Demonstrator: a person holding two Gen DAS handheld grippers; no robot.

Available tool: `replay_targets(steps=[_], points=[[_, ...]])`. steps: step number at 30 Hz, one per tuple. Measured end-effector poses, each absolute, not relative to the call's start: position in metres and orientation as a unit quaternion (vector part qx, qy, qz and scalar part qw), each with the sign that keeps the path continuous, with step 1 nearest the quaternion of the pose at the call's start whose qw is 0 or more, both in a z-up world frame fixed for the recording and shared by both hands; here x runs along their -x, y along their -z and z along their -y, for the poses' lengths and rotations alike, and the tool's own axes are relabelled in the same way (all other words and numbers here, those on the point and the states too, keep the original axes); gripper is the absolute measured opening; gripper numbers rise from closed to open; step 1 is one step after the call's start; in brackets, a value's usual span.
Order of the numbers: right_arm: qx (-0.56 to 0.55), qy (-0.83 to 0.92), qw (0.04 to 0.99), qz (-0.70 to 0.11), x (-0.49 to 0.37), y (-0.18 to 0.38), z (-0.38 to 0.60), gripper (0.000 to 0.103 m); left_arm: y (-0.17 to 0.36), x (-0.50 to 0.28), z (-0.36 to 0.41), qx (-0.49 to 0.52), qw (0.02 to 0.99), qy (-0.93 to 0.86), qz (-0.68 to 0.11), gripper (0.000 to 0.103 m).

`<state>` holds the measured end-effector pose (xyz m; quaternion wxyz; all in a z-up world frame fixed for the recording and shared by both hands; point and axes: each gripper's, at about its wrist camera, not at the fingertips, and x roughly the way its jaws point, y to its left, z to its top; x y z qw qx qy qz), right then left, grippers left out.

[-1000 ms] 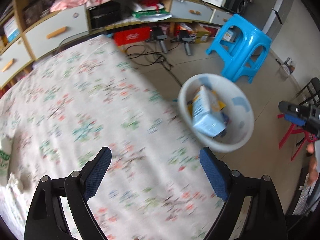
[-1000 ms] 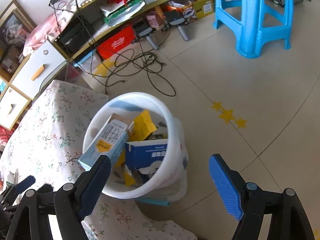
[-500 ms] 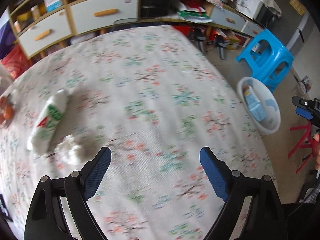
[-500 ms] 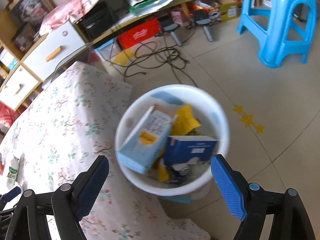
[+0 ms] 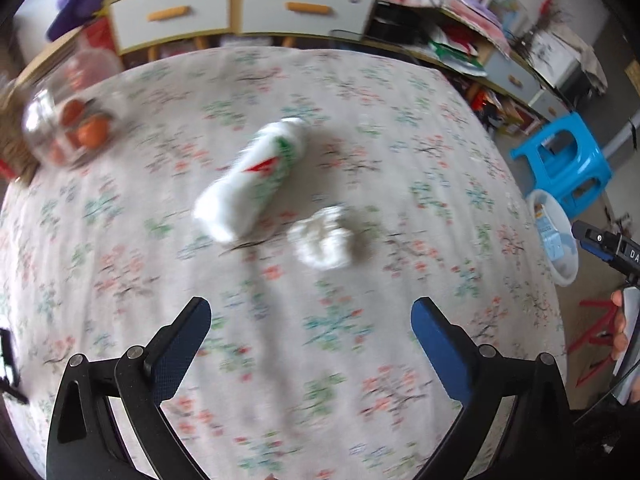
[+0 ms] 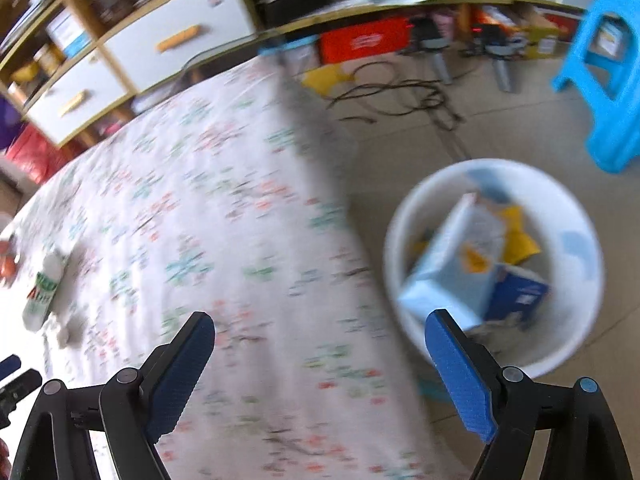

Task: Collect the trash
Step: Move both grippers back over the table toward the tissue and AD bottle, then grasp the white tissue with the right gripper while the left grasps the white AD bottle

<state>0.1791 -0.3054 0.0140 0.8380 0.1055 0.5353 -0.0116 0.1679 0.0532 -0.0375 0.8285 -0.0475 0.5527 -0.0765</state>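
Your left gripper point(image 5: 310, 316) hangs over the floral tablecloth point(image 5: 360, 128) with its blue-padded jaws spread wide and nothing between them. Just ahead of it lies a crumpled white tissue wad point(image 5: 323, 242), a lumpy ball with soft folds, resting on the cloth and casting a small shadow to its right. Just beside the wad, up and to the left, a white plastic bottle point(image 5: 252, 178) lies on its side, tilted diagonally; it carries green and red print, too blurred to read. Whether bottle and wad touch you cannot tell. Farther back on the left stands a clear container point(image 5: 70, 120) with orange round fruit inside. Off the table's right edge the white trash bin point(image 5: 560, 240) sits on the floor, with a blue stool point(image 5: 568, 160) behind it and grey-fronted drawers point(image 5: 240, 8) along the far wall.

Your right gripper point(image 6: 320, 328) is likewise spread wide and holds nothing; it hovers above the table's edge, its left finger over the cloth and its right finger over the bin's near rim. From this side the white trash bin point(image 6: 580, 300) sits on the tiled floor just beside the table and holds a pale blue carton point(image 6: 448, 276), a dark blue box point(image 6: 518, 296) and yellow wrapping point(image 6: 518, 236). Far to the left on the tablecloth point(image 6: 224, 216) you see the same white plastic bottle point(image 6: 42, 292) with the tissue wad point(image 6: 68, 332) just below it, both well apart from the bin. Beyond, black cables point(image 6: 400, 92) trail across the floor, and the blue stool point(image 6: 608, 80) stands at the right.
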Motion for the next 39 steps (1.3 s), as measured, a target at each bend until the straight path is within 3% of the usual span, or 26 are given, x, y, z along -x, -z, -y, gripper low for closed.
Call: replay_targets(steps=[24, 39], points=[[0.008, -0.121, 0.806, -0.579, -0.197, 0.045, 0.092, 0.090, 0.051, -0.126, -0.170, 0.053, 0.824, -0.007, -0.564, 0.101], [0.038, -0.138, 0.810, -0.568, -0.204, 0.072, 0.025, 0.088, 0.054, -0.119, -0.204, 0.085, 0.819, -0.020, -0.568, 0.101]])
